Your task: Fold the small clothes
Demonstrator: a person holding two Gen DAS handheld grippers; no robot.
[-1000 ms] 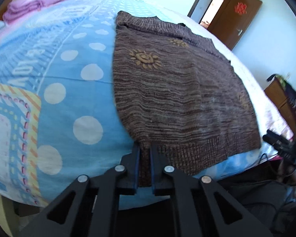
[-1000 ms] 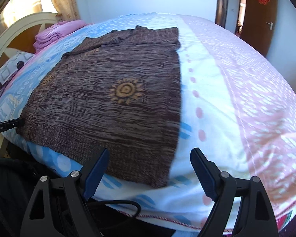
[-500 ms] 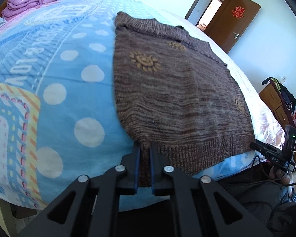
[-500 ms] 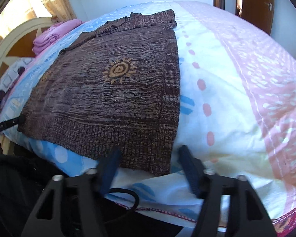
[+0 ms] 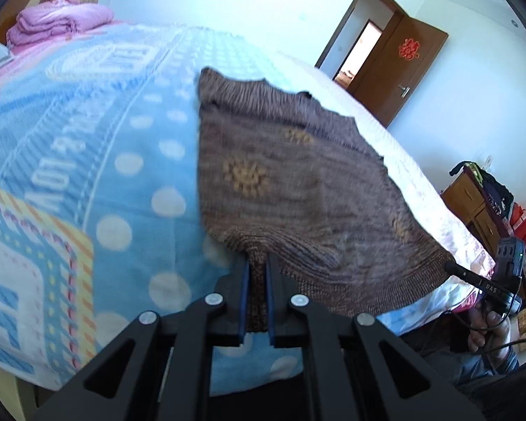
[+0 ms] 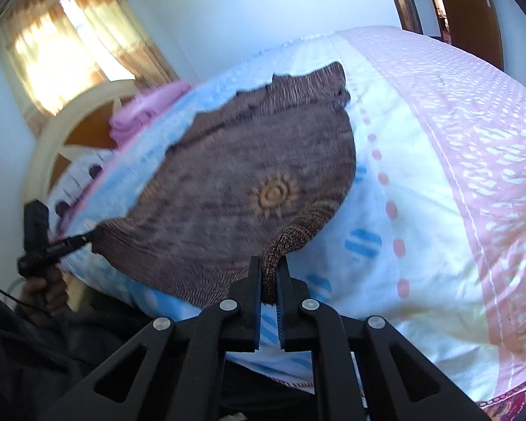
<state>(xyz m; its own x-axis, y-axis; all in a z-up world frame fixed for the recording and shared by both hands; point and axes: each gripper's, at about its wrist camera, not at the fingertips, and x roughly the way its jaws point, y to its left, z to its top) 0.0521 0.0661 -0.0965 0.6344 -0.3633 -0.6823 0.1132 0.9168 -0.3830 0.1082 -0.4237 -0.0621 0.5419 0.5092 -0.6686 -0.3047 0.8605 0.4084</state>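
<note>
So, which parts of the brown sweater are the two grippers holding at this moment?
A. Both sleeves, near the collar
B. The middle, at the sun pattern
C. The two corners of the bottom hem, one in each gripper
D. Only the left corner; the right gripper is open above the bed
C: the left gripper and the right gripper are each shut on a ribbed hem corner of the brown sweater, lifting it off the bed.

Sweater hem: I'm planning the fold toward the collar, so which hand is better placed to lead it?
Neither clearly. The left gripper and right gripper are each shut on a hem corner of the sweater, both corners lifted off the bed. They should probably carry the hem together.
</note>
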